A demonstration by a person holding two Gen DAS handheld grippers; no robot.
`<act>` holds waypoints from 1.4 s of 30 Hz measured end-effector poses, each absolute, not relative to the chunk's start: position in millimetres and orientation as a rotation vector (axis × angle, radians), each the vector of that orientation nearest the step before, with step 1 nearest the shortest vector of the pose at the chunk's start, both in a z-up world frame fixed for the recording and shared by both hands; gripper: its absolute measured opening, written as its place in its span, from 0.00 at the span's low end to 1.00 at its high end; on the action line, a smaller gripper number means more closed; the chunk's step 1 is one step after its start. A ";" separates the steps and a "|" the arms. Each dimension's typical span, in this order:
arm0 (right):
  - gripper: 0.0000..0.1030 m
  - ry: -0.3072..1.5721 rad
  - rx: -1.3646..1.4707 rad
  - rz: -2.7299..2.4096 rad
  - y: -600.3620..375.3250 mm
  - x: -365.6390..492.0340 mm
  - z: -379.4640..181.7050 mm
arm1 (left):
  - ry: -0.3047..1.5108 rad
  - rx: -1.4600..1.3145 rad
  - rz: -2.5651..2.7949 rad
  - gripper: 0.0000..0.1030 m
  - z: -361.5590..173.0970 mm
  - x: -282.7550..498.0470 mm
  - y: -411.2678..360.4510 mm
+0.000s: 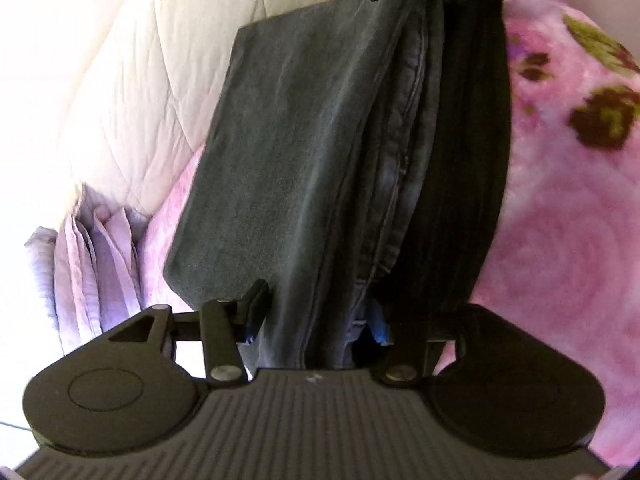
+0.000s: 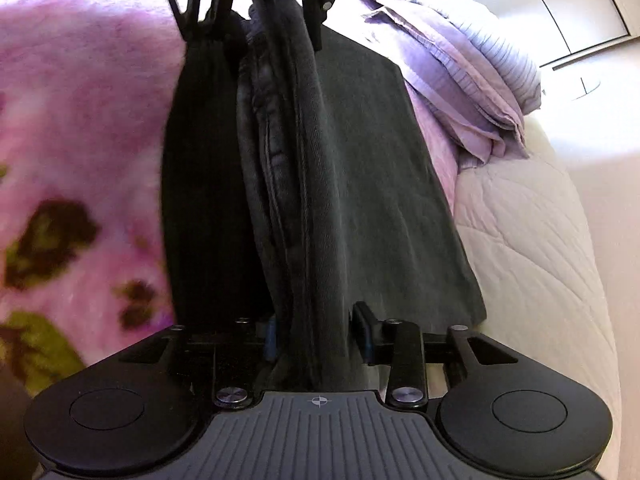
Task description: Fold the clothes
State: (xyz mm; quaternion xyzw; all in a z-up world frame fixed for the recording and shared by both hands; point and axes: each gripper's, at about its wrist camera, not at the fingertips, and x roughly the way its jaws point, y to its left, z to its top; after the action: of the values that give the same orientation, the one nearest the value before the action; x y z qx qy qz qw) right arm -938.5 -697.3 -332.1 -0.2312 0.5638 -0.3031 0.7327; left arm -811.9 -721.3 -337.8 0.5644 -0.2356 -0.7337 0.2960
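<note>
Both grippers, left [image 1: 316, 320] and right [image 2: 316, 340], clamped opposite ends of dark trousers [image 1: 304, 152] (doubled over, mid-fold); laying flat remained.

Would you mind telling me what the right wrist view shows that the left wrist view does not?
Only the right wrist view shows pale cabinet doors behind the bed. Only the left wrist view shows the white quilt spreading wide beside the clothes. Both show the dark jeans stretched between the two tools, the left tool and right tool each clamped on an end, the pink floral blanket and the lilac pillowcases.
</note>
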 end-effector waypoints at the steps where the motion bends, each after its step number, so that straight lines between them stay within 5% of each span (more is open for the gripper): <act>1: 0.37 1.245 -0.514 -0.671 -693.3 -939.8 -330.5 | -0.632 1.501 -1.956 0.47 -336.6 -810.6 -721.1; 12: 0.33 1.275 -0.403 -0.727 -691.9 -926.7 -331.3 | -0.706 1.538 -1.954 0.51 -339.3 -777.0 -710.4; 31: 0.33 1.308 -0.300 -0.745 -684.6 -919.3 -313.8 | -0.516 1.520 -1.955 0.44 -318.9 -736.5 -715.0; 42: 0.33 1.091 0.120 -0.899 -677.1 -947.0 -240.4 | 0.256 1.084 -1.894 0.41 -235.2 -705.3 -733.0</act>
State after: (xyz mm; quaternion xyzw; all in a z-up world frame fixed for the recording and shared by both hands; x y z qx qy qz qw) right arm -947.0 -677.1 -240.4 0.0551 0.5009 -0.4127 0.7588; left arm -705.3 -733.0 -235.2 0.4393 0.1037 -0.7676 0.4551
